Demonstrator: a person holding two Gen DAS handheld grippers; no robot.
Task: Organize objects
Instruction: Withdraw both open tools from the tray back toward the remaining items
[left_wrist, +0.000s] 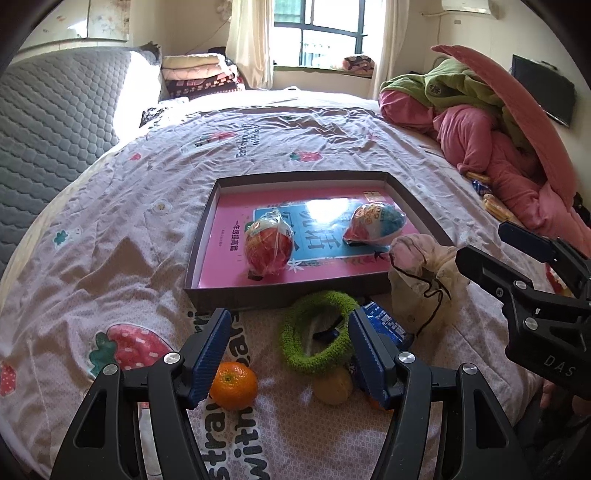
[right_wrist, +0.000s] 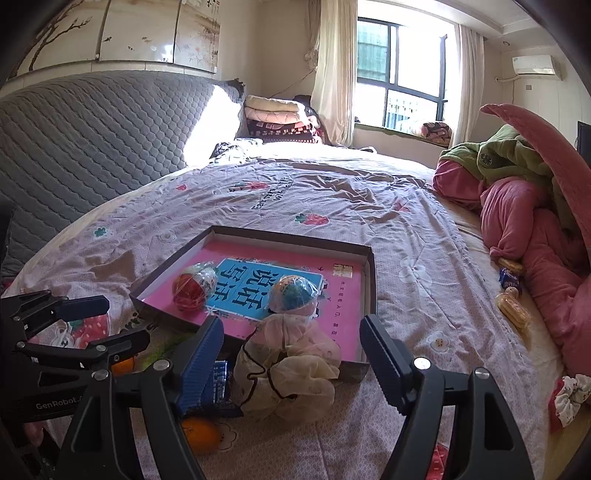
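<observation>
So over on the left there's a mandarin (left_wrist: 233, 385) sitting on the strawberry bedsheet (left_wrist: 110, 229), right by the left gripper (left_wrist: 290, 354), which hovers low over the bed with its blue-padded fingers (left_wrist: 210, 354) spread wide, pinching nothing. Between those fingers lies a green knitted ring (left_wrist: 314, 332), with a yellowish fruit (left_wrist: 332, 386) just below it and a blue packet (left_wrist: 386, 321) beside it. Past that is the shallow box (left_wrist: 207, 236) with a pink book inside and two wrapped egg toys, the red egg (left_wrist: 269, 245) and the blue egg (left_wrist: 375, 223), resting on it. Further right, the right gripper (right_wrist: 291, 354) is angled toward the box, jaws wide apart, framing a cream drawstring pouch (right_wrist: 288, 373) slumped against the box's near edge without touching it.
</observation>
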